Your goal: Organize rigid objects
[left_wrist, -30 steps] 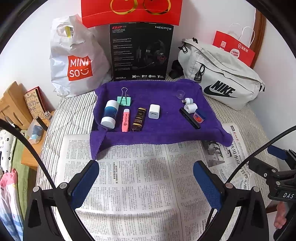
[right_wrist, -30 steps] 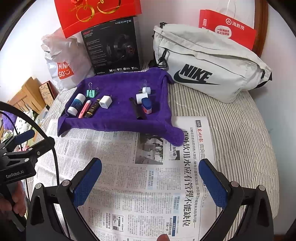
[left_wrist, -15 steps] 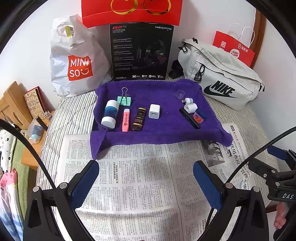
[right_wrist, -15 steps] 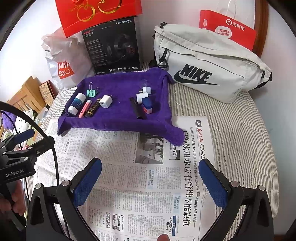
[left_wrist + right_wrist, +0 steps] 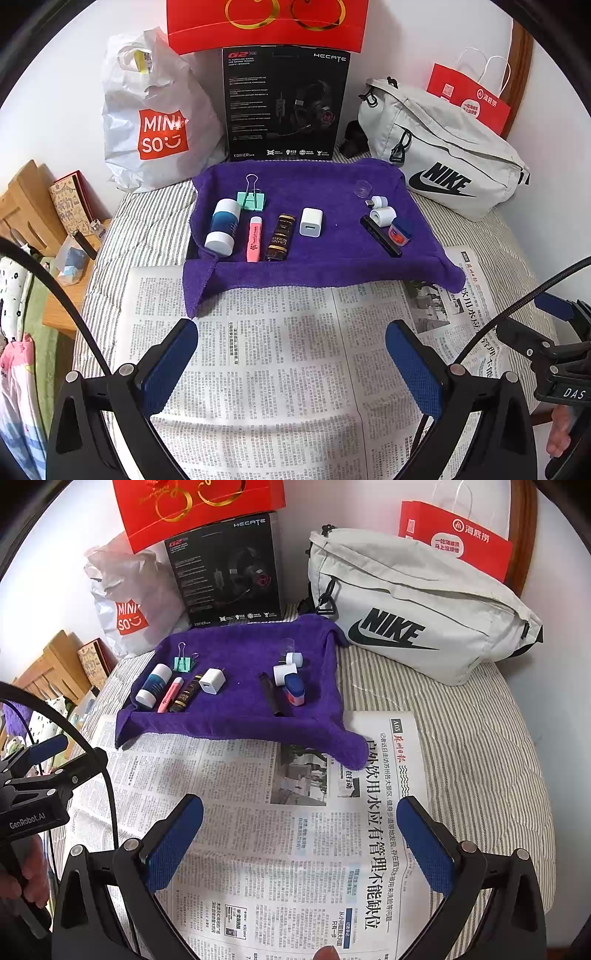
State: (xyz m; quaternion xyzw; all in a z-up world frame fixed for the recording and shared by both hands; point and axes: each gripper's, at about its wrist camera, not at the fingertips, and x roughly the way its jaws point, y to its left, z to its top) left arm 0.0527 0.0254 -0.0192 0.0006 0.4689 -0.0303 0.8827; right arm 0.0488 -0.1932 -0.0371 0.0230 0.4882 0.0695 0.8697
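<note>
On the striped bed, a newspaper lay spread with a purple towel at its far edge, and every small item sat on that towel. To the left lay a row: blue-and-white bottle, pink marker, dark tube, white charger, with a green binder clip behind. To the right clustered a black stick, two white adapters and a small blue jar. Both the left tongs and the right tongs hovered over the bare newspaper, pads spread wide, holding nothing. Such a scene would fit either items waiting to be sorted or a sorted tray with the tongs withdrawn, so no single next move was settled. A white plastic bag, grey waist bag and black box stood behind, their contents hidden.
</note>
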